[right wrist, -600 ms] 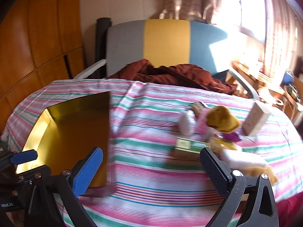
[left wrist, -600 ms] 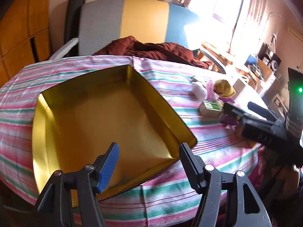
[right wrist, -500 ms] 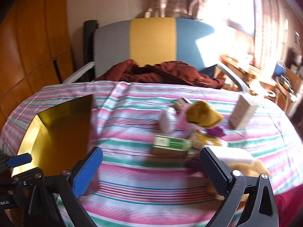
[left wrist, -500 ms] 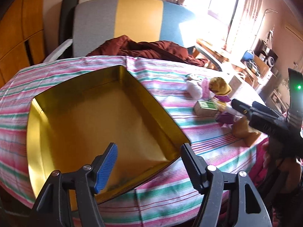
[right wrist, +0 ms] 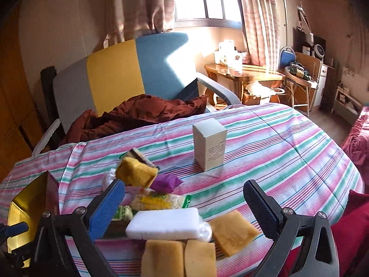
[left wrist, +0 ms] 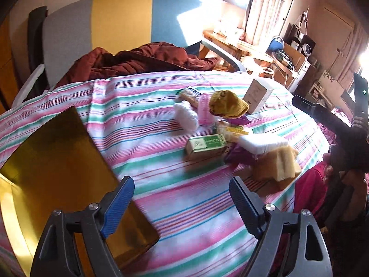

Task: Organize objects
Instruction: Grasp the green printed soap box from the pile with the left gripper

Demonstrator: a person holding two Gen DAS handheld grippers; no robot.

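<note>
A gold metal tin (left wrist: pixel 57 168) lies open on the striped tablecloth (left wrist: pixel 143 124), at the left in both wrist views (right wrist: pixel 27 205). To its right sits a heap of small items: a green box (left wrist: pixel 206 144), a white sponge (right wrist: pixel 165 222), tan sponges (right wrist: pixel 233 232), a mustard knitted piece (right wrist: pixel 136 172), a purple packet (right wrist: pixel 165 183), a noodle packet (right wrist: pixel 159 201) and a white wad (left wrist: pixel 186 115). A pale carton (right wrist: pixel 209 144) stands upright beyond them. My left gripper (left wrist: pixel 181 204) hangs open over the cloth by the tin's corner. My right gripper (right wrist: pixel 184 205) is open above the sponges, holding nothing.
Behind the table stands an armchair (right wrist: pixel 120 73) in grey, yellow and blue with a maroon garment (right wrist: pixel 138 113) heaped on its seat. A wooden side table (right wrist: pixel 244 75) with jars and a cluttered shelf (right wrist: pixel 299 73) stand at the back right. The person's red sleeve (left wrist: pixel 309 191) is at the table's right edge.
Both grippers have swung to the right, away from the tin and toward the heap of items. The right one now hangs over the sponges. Both stayed open.
</note>
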